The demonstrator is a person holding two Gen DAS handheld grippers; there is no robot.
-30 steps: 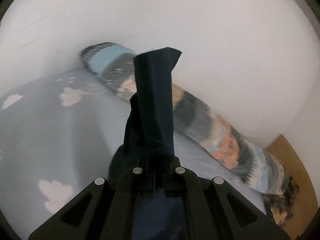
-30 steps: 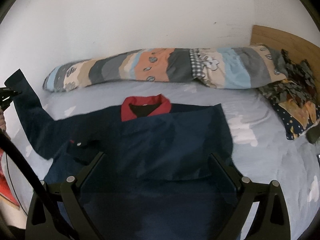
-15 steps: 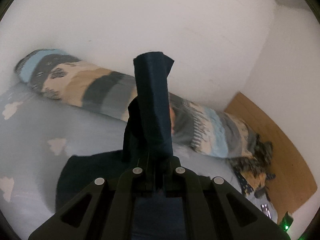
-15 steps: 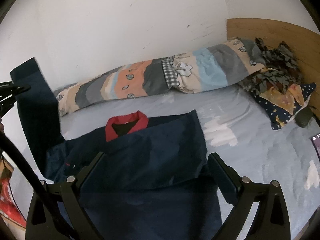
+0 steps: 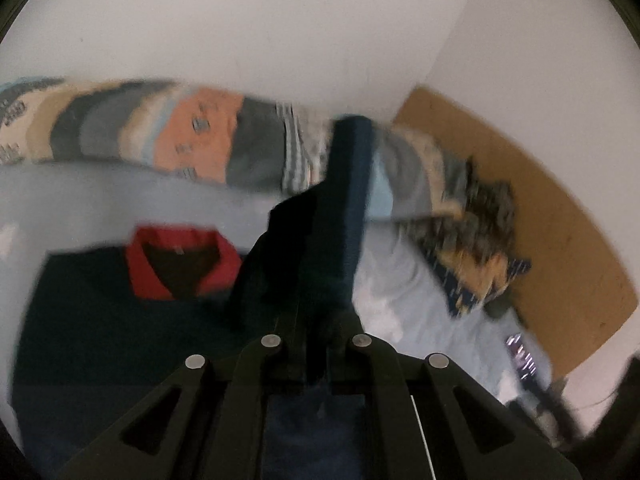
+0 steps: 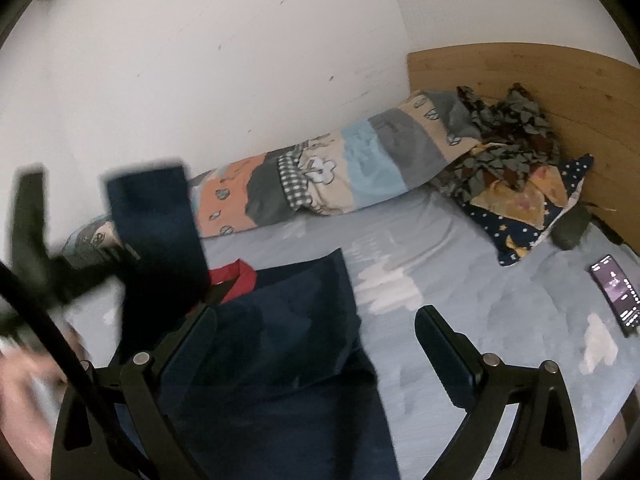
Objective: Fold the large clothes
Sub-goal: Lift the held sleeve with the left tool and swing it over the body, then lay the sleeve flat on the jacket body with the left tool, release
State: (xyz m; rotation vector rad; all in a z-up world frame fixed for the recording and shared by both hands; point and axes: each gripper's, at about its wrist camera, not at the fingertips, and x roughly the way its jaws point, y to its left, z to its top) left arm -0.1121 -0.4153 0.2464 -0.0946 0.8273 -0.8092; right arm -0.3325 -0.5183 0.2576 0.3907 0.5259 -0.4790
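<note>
step: sleeve fold-in | shirt (image 6: 280, 344) lies flat on bed (image 6: 480, 320), collar (image 5: 176, 264) toward wall | left gripper (image 5: 316, 344): fingers pinched tight on sleeve (image 5: 344, 208), raised over shirt body | right gripper (image 6: 316, 344): fingers wide apart, empty, above shirt edge | next (judged): lay sleeve across body, release.

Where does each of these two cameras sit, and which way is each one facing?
Left wrist: rides the shut left gripper, facing the wall over the clamped dark navy sleeve; only its fingers show.
Right wrist: rides the open right gripper, facing across the pale blue bed; a blurred hand shows.
Shared: navy red-collared top, long striped patchwork pillow, wooden headboard.
</note>
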